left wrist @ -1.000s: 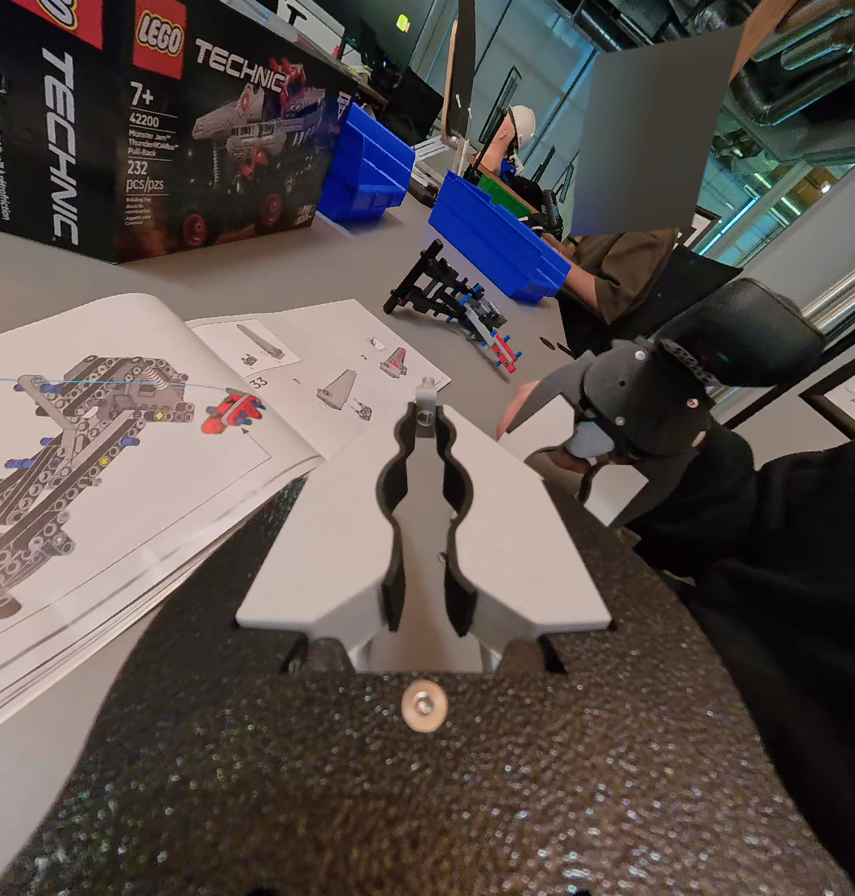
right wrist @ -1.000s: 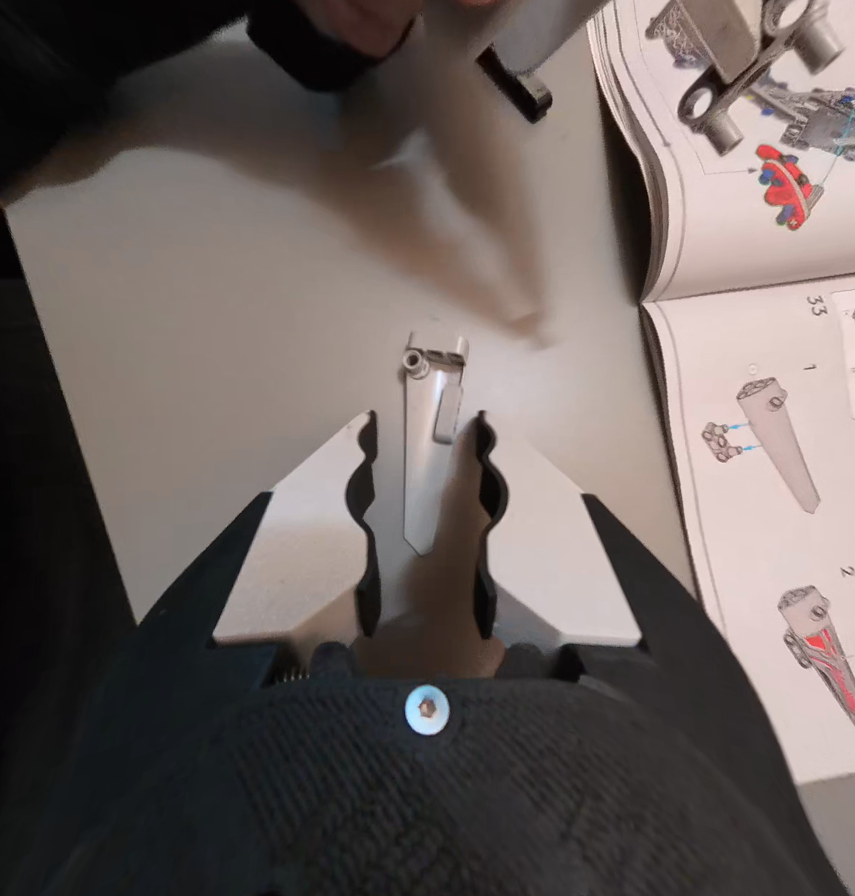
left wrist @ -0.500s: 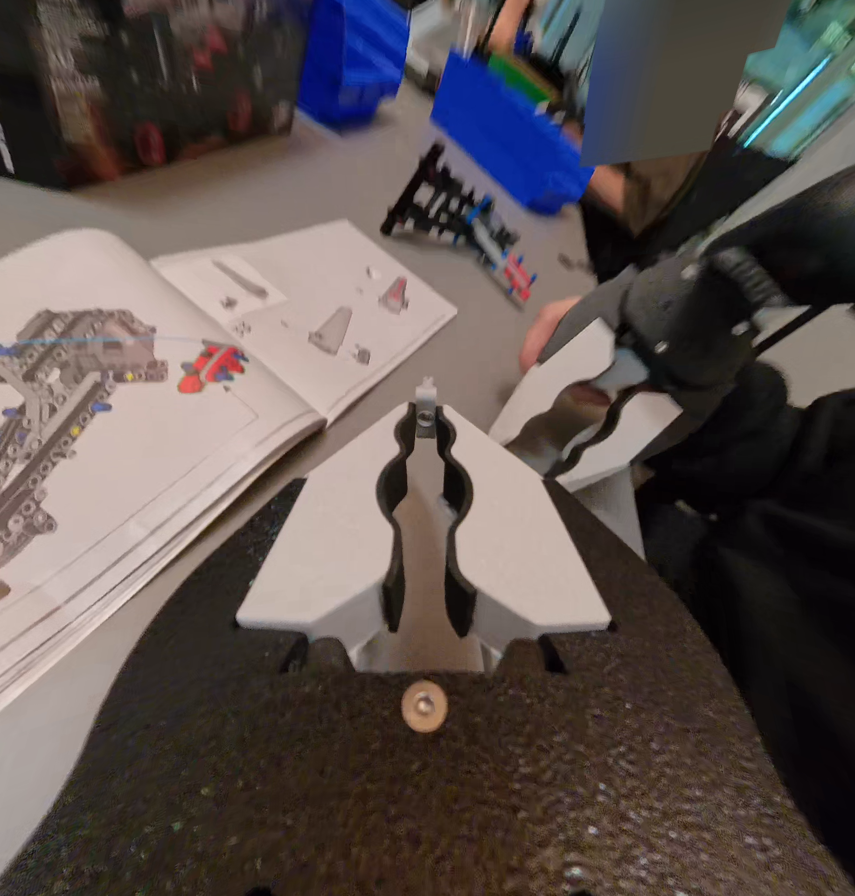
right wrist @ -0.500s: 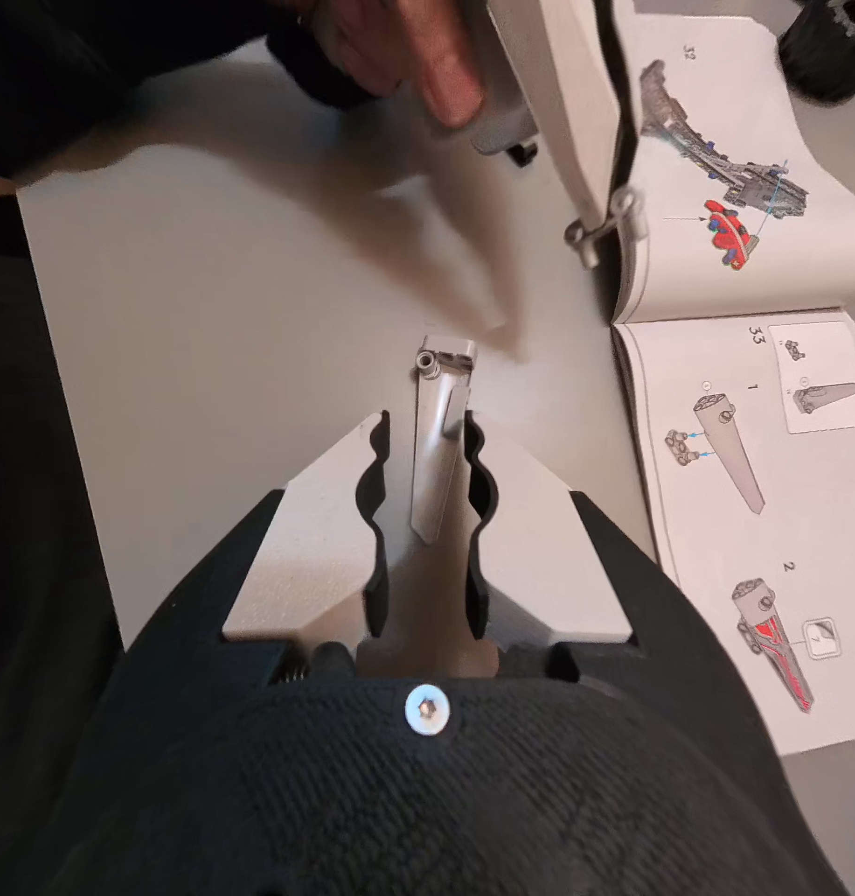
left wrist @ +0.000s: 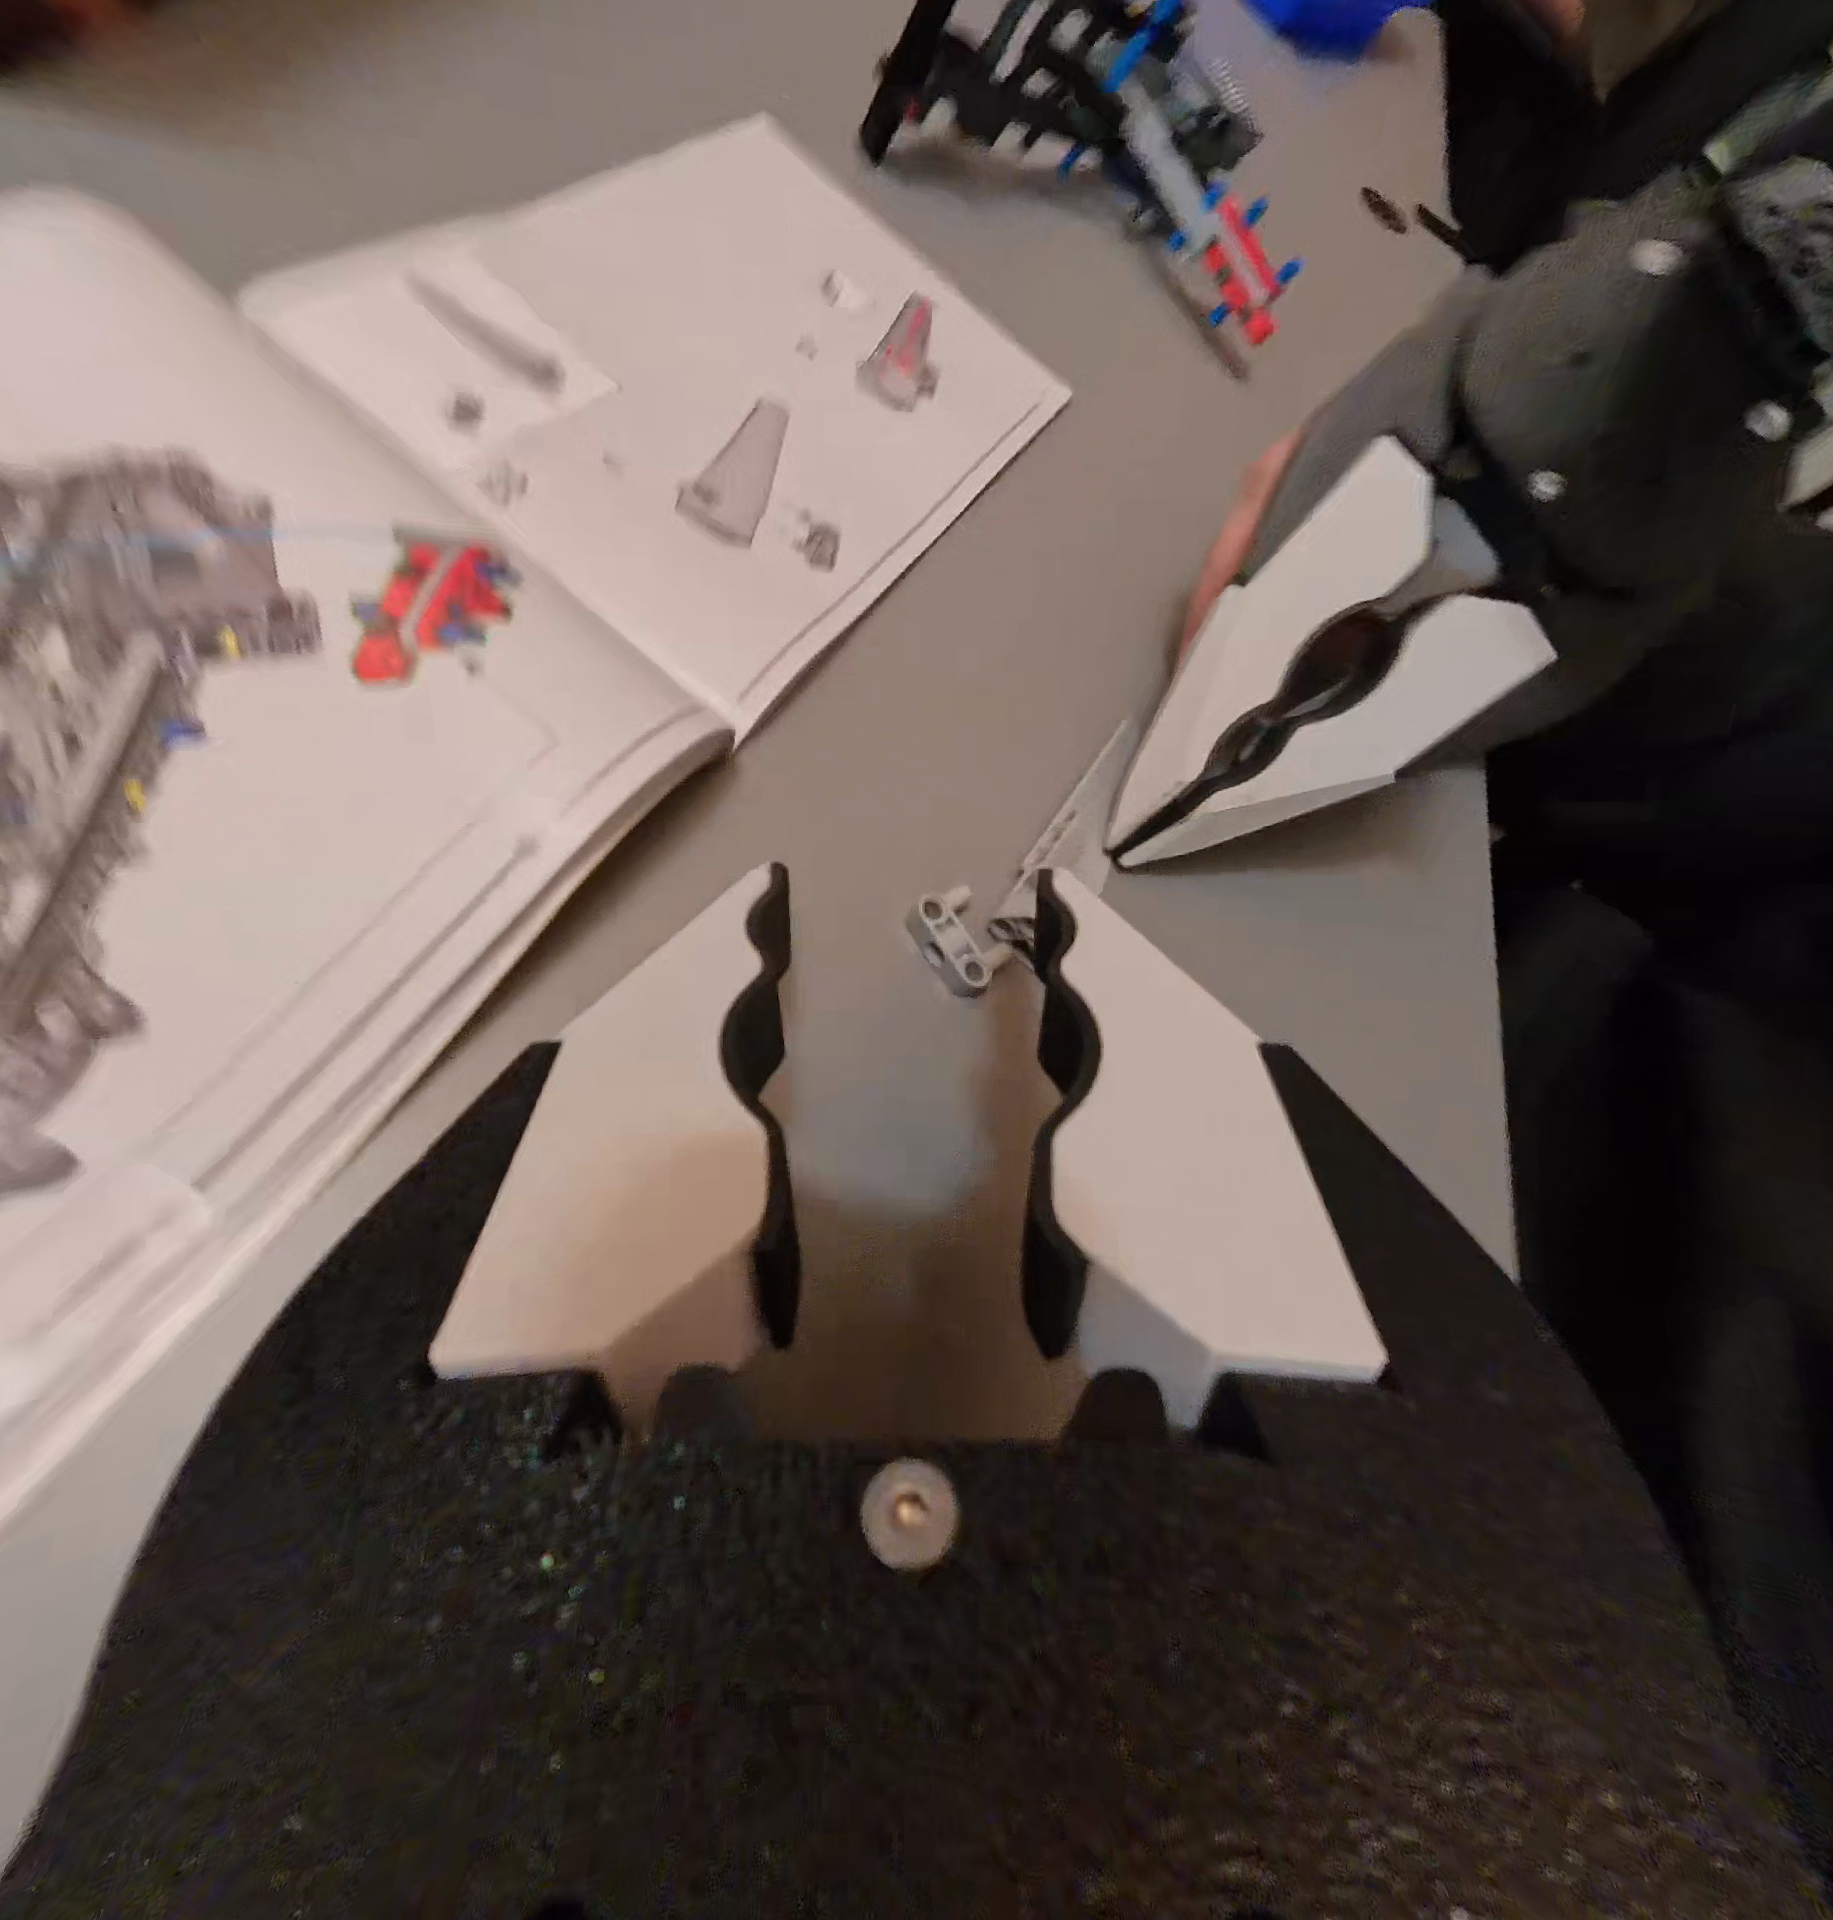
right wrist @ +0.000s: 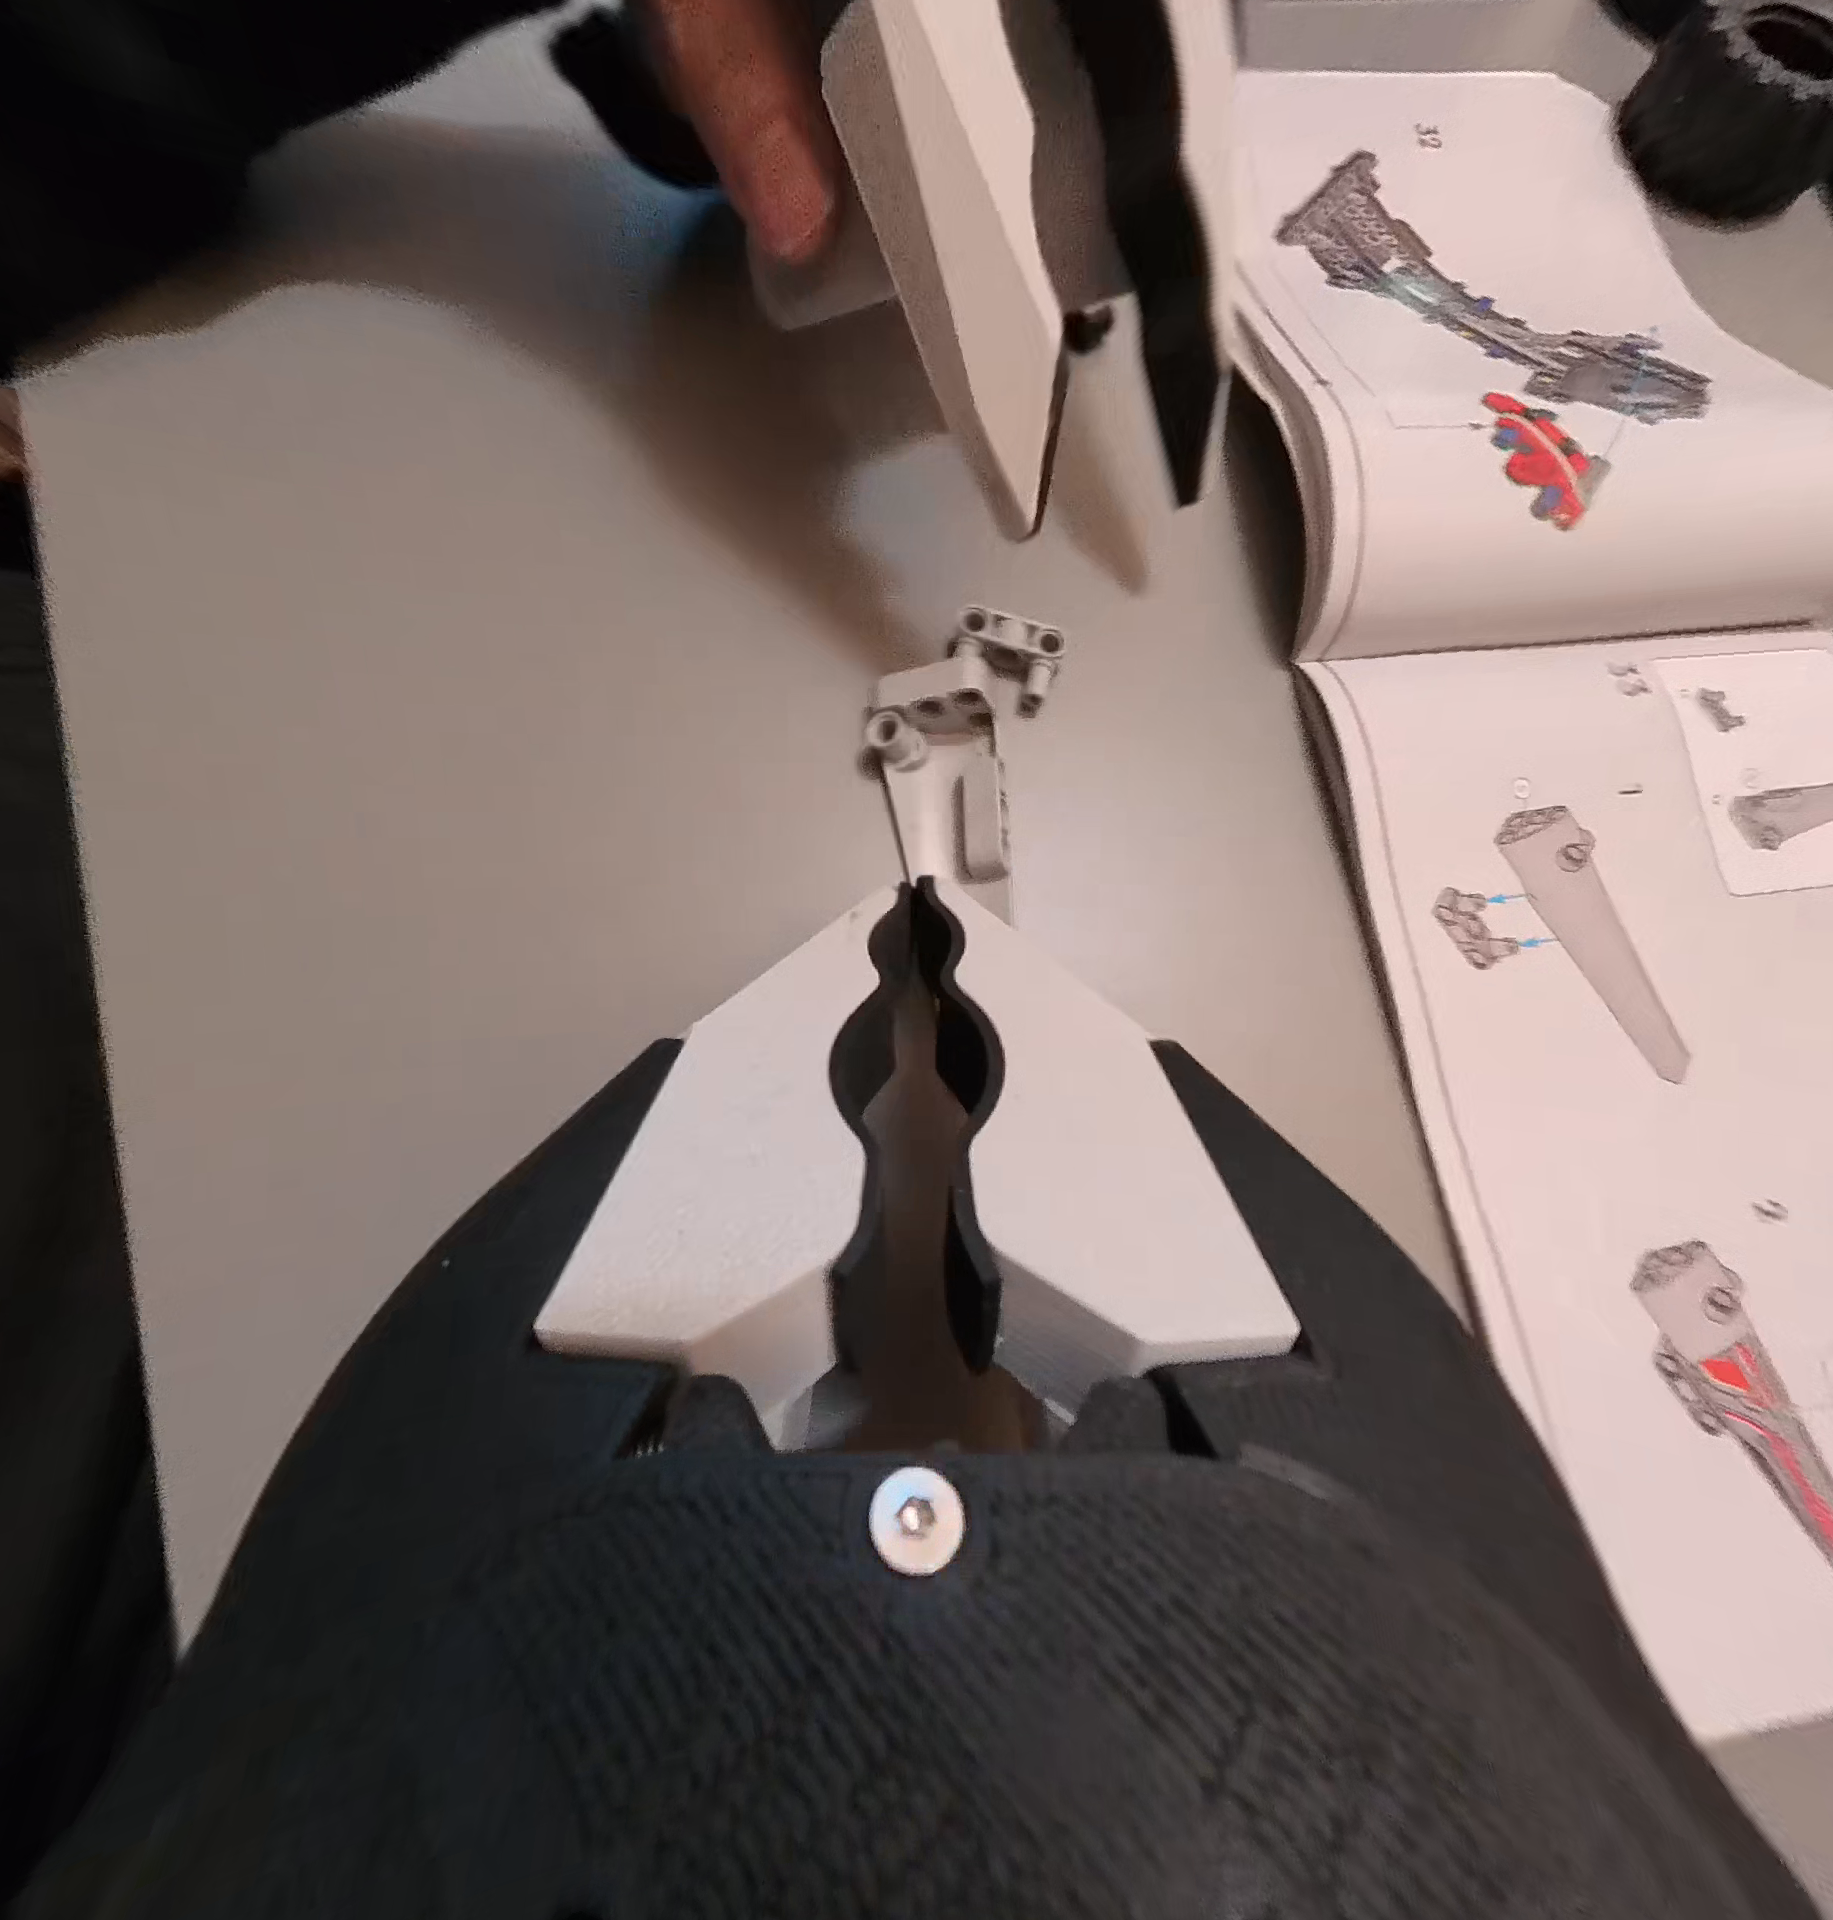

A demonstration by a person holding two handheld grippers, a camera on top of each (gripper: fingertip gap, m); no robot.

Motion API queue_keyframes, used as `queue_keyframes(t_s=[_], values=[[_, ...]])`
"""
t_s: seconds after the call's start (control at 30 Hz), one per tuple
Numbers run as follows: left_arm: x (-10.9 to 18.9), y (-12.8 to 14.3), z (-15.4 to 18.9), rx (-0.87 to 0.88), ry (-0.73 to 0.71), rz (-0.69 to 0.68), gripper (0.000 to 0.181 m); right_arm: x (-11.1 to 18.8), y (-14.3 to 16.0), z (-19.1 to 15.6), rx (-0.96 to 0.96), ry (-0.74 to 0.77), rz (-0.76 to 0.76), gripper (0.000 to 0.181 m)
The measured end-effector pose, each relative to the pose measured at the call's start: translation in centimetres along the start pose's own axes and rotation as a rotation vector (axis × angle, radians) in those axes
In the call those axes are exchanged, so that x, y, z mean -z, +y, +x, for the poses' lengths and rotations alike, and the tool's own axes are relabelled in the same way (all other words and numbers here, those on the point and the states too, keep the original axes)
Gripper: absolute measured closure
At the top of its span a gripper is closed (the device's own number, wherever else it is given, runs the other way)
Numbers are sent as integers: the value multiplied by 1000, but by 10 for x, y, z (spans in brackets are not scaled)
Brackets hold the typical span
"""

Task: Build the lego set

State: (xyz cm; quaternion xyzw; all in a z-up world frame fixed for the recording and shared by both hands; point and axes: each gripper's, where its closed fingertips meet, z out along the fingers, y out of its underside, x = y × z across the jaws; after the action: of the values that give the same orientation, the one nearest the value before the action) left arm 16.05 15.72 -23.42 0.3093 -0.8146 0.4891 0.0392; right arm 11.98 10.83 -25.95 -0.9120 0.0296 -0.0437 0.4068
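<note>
A grey tapered panel [right wrist: 948, 800] lies on the grey table, narrow end toward my right gripper [right wrist: 917, 894], which is shut on that end. A small grey connector [right wrist: 1007, 644] sits against the panel's wide end; I cannot tell whether it is pushed in. My left gripper [left wrist: 912, 888] is open and empty, hovering just above the connector [left wrist: 948, 940]. In the right wrist view the left gripper [right wrist: 1099, 499] hangs over the connector. In the left wrist view the right gripper [left wrist: 1130, 847] comes in from the right, with the panel [left wrist: 1073, 816] in its tips.
An open instruction booklet [left wrist: 372, 675] lies left of the parts; it also shows in the right wrist view [right wrist: 1618, 987]. A partly built black chassis [left wrist: 1078, 94] stands at the far side. Black tyres [right wrist: 1764, 94] sit beyond the booklet. The table edge [left wrist: 1494, 1039] runs close on the right. Some 7 cm of space lies between my two pairs of fingers.
My left gripper tilted down to the table, opened and let go of the small connector at the panel's wide end. My right gripper shut on the panel's narrow end.
</note>
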Motion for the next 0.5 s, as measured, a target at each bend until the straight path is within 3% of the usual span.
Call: queue_keyframes(t_s=[0.1,0.23,0.3,0.37,0.43,0.5], values=[[9,-10,27,-332,55,74,134,11,-5,-3,-62,-69,67,181],[0,-3,49,-668,23,37,131,30,-13,3,-148,-127,165,181],[-10,6,47,-741,-10,-40,126,30,-9,3,-55,-76,128,181],[-17,14,48,-740,1,-90,124,23,-1,-3,44,-55,48,164],[-20,22,48,-714,34,-118,127,13,7,-7,87,-59,-17,160],[-20,26,46,-701,36,-135,128,8,5,-9,103,-57,8,159]])
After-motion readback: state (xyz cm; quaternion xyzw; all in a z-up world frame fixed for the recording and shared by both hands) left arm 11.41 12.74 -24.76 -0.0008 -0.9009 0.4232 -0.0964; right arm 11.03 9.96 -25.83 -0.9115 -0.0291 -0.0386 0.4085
